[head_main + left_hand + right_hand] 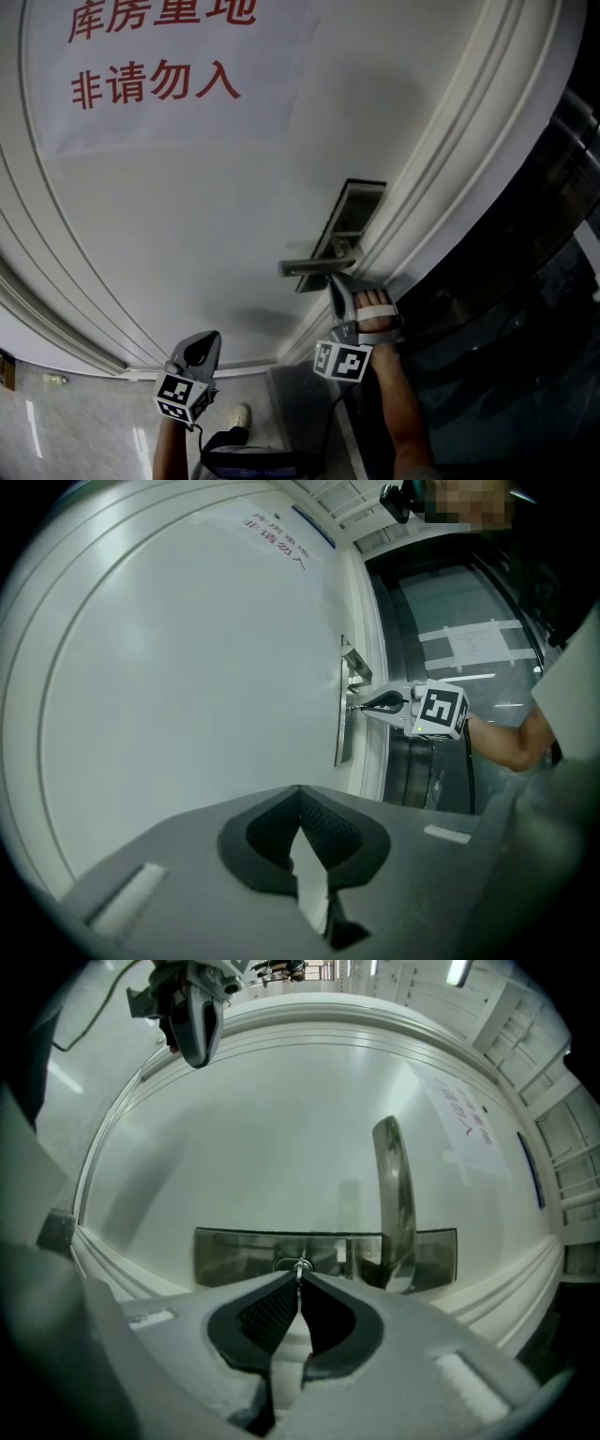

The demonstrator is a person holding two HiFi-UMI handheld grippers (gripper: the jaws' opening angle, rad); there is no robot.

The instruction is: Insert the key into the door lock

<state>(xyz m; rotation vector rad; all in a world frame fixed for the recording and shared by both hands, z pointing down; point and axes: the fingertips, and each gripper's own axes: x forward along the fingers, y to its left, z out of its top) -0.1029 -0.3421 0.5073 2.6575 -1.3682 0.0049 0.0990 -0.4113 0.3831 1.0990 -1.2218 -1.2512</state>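
At the lock plate (234, 1252), the right gripper (300, 1283) pinches the key (300, 1268), tip at the keyhole (291, 1265); far from the plate, the left gripper (300, 794) is closed, empty

Smooth white door (187, 206), brushed metal plate (234, 1258), polished metal handle (394, 1185), shiny key (300, 1267), paper sign (159, 56), glossy dark glass (525, 309)

Right tongs (334, 280) meet the lock plate (362, 201) beside the handle (314, 265).
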